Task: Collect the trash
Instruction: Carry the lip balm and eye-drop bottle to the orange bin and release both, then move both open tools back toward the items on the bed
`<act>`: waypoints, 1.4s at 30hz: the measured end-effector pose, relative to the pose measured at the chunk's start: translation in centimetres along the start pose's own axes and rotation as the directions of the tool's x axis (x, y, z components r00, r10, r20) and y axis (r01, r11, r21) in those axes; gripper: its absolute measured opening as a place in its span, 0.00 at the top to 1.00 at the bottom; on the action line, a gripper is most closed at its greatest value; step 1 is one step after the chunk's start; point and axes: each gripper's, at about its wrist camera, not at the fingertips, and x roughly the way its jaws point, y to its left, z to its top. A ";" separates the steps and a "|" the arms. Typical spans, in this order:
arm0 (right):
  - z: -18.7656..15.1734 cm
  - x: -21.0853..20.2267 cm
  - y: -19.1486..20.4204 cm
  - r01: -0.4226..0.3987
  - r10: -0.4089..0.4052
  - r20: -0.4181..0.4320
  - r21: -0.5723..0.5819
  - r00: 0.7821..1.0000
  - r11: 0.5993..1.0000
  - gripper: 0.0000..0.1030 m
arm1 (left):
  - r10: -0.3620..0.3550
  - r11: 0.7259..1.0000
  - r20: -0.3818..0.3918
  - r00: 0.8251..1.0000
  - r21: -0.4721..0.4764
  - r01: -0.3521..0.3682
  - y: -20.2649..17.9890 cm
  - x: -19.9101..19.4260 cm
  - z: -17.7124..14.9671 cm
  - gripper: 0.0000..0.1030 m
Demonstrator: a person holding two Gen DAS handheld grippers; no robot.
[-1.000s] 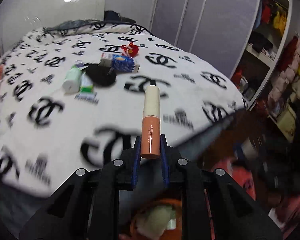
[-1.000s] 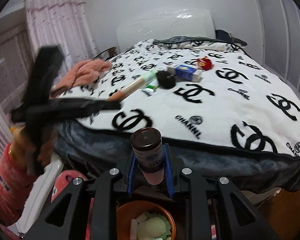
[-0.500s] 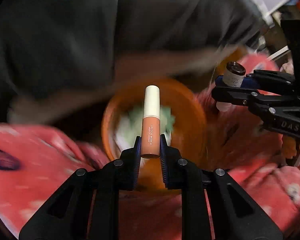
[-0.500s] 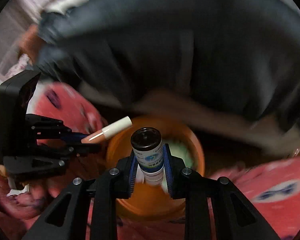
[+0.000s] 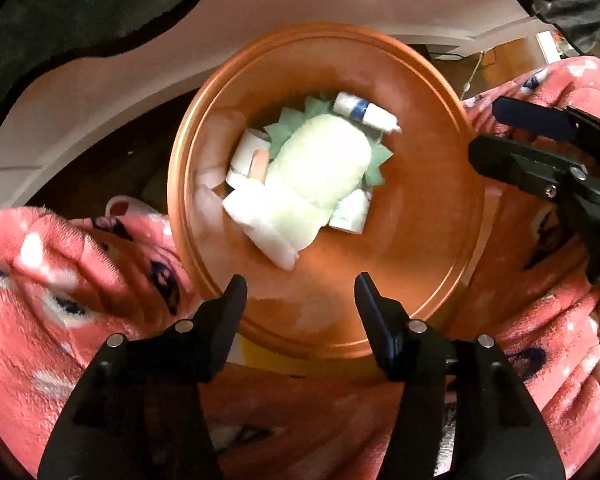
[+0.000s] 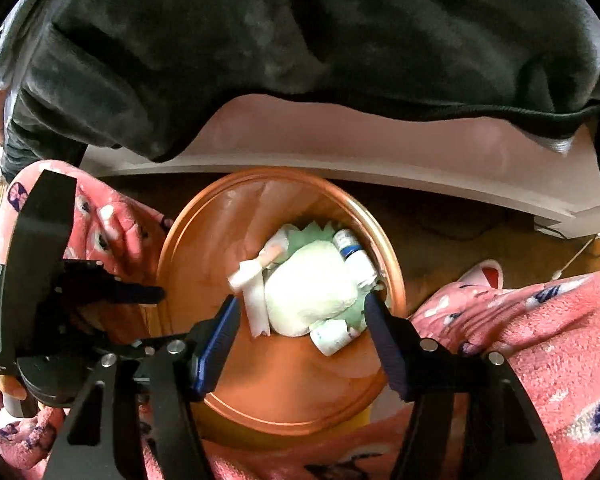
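Observation:
An orange round bin (image 5: pixel 432 216) sits on the floor between pink-pyjama legs, also in the right wrist view (image 6: pixel 204 264). Inside lie a pale green bundle (image 5: pixel 320 168), a white-capped peach tube (image 5: pixel 256 164), a small bottle with a blue label (image 5: pixel 362 110) and other white containers. My left gripper (image 5: pixel 300 292) is open and empty above the bin's near rim. My right gripper (image 6: pixel 300 312) is open and empty over the bin; it shows in the left wrist view (image 5: pixel 540 152) at the right rim. The left gripper also shows in the right wrist view (image 6: pixel 100 292).
A dark grey blanket (image 6: pixel 300 48) hangs over the white bed frame (image 6: pixel 380 148) just behind the bin. Pink patterned pyjama legs (image 5: pixel 60 280) flank the bin on both sides. Brown wooden floor (image 6: pixel 460 240) shows to the right of the bin.
Both grippers have opened. The peach tube has left the left gripper and the small bottle has left the right gripper; both now lie in the bin.

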 end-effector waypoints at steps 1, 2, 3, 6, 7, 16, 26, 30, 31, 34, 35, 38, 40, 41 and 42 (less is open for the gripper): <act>0.0 -0.1 -0.2 -0.002 0.002 0.004 0.008 1.000 1.000 0.38 | -0.007 1.000 0.005 1.000 -0.004 0.007 0.1 -0.1 0.0 0.44; 0.3 0.0 -0.4 -0.005 0.005 0.008 0.017 1.000 1.000 0.38 | -0.016 1.000 0.008 1.000 -0.007 0.016 0.1 -0.2 -0.1 0.43; 0.5 -0.1 -0.5 -0.007 0.007 0.013 0.028 1.000 1.000 0.38 | -0.023 1.000 0.015 1.000 -0.013 0.023 0.2 -0.3 -0.1 0.43; 0.6 -0.4 -0.7 -0.013 0.012 0.029 0.046 0.999 0.999 0.38 | -0.019 1.000 0.045 0.999 -0.009 0.019 0.3 -0.5 -0.6 0.42; 0.7 -0.4 -0.8 -0.011 0.010 0.034 0.049 0.999 0.999 0.38 | -0.015 1.000 0.051 0.999 -0.007 0.015 0.2 -0.5 -0.7 0.42; 0.3 -4.0 -0.3 0.014 -0.020 0.181 0.038 0.983 0.999 0.31 | 0.087 0.995 0.227 0.970 0.036 -0.097 -1.3 -3.8 -2.1 0.42; 0.0 -14.6 1.5 0.079 -0.061 0.488 -0.015 0.871 0.997 0.23 | 0.154 0.977 0.549 0.821 0.037 -0.208 -2.3 -15.8 -4.4 0.39; 0.3 -18.5 2.1 0.080 -0.046 0.586 -0.033 0.809 0.996 0.18 | 0.150 0.975 0.667 0.730 0.022 -0.220 -2.4 -21.9 -3.9 0.27; 0.4 -19.5 2.3 0.077 -0.040 0.610 -0.035 0.792 0.996 0.15 | 0.154 0.974 0.700 0.697 0.012 -0.227 -2.2 -23.6 -3.7 0.25; 1.2 -21.9 2.6 0.055 -0.017 0.672 -0.036 0.741 0.998 0.14 | 0.160 0.975 0.777 0.609 -0.029 -0.219 -1.5 -28.4 -2.1 0.24; 1.3 -22.6 2.7 0.052 -0.015 0.685 -0.034 0.728 0.998 0.13 | 0.151 0.978 0.794 0.589 -0.034 -0.204 -1.3 -29.9 -1.3 0.23; 2.4 -24.4 2.7 0.047 -0.010 0.723 -0.032 0.691 0.998 0.12 | 0.159 0.981 0.850 0.503 -0.079 -0.176 -0.4 -34.4 2.9 0.13; 3.3 -24.9 2.6 0.043 -0.012 0.730 -0.024 0.683 0.999 0.12 | 0.177 0.977 0.862 0.475 -0.095 -0.192 -0.1 -36.0 6.8 0.13; 3.6 -24.9 2.5 0.036 -0.008 0.730 -0.023 0.684 0.999 0.12 | 0.179 0.976 0.864 0.471 -0.094 -0.199 0.1 -36.5 8.5 0.13; 3.9 -24.9 2.5 0.031 -0.007 0.728 -0.020 0.685 0.999 0.12 | 0.185 0.974 0.864 0.469 -0.098 -0.203 0.6 -37.2 11.0 0.13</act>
